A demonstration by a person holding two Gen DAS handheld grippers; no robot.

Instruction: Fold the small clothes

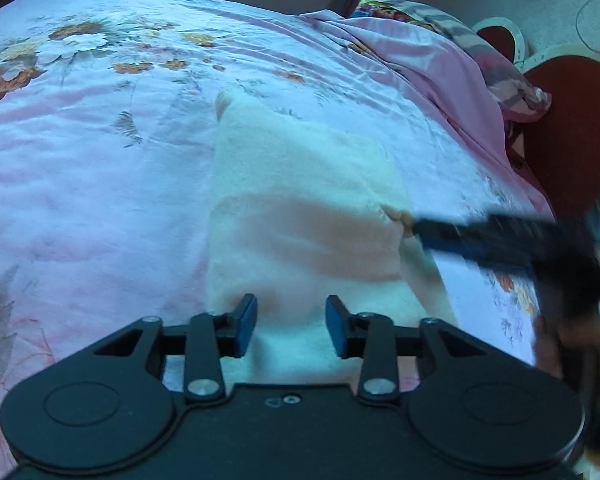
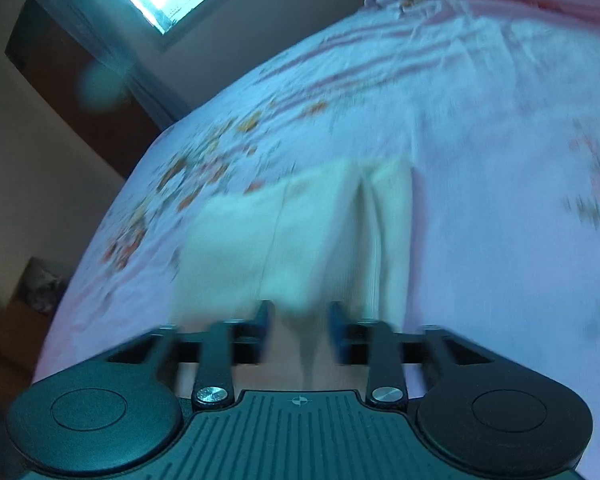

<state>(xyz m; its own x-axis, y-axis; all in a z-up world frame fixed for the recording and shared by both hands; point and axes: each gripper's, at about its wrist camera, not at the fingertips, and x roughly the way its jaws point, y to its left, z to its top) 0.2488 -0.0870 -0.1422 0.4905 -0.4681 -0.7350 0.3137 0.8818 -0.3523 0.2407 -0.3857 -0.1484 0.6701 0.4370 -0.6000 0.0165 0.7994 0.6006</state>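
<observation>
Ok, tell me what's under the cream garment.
The cream garment lies folded on the floral bedsheet. The sheet shows all around it; whatever sits beneath the folds is covered.

The cream garment [image 1: 300, 208] looks like soft, matt, fuzzy cloth; the floral bedsheet [image 1: 100, 168] is smoother, faintly sheeny fabric, lightly creased.
</observation>
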